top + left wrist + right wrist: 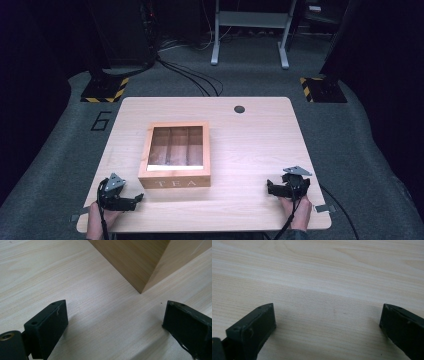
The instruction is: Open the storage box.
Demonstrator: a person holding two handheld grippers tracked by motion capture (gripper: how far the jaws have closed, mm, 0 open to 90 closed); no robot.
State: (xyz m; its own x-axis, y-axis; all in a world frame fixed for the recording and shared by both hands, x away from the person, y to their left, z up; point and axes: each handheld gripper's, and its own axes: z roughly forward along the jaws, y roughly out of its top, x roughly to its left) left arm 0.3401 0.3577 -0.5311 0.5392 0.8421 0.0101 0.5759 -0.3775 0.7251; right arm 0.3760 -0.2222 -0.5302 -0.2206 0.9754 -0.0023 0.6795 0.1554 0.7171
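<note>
From the high view, a pale wooden worktop (260, 145) with rounded corners stands on a grey carpet floor (360, 125). A small round dark hole (239, 109) sits near its far edge. A square wooden tea box (176, 155) rests a little left of the middle; its flat lid has a clear window, and through it you can see long wooden slots inside. The word TEA is on its front side. The left tool (131, 201) lies by the near left corner, close to the box but not touching it, with a hand (97, 220) behind it. The right tool (278, 188) lies near the right corner, well apart from the box, held by the other hand (299, 212). In the left gripper view, the left tool (115, 322) has two black blocky jaws spread wide with nothing between them, and a sharp smooth corner of the box (141, 267) is just ahead. In the right gripper view, the right tool (328, 325) is spread wide too, over bare wood with fine wavy lines.
</note>
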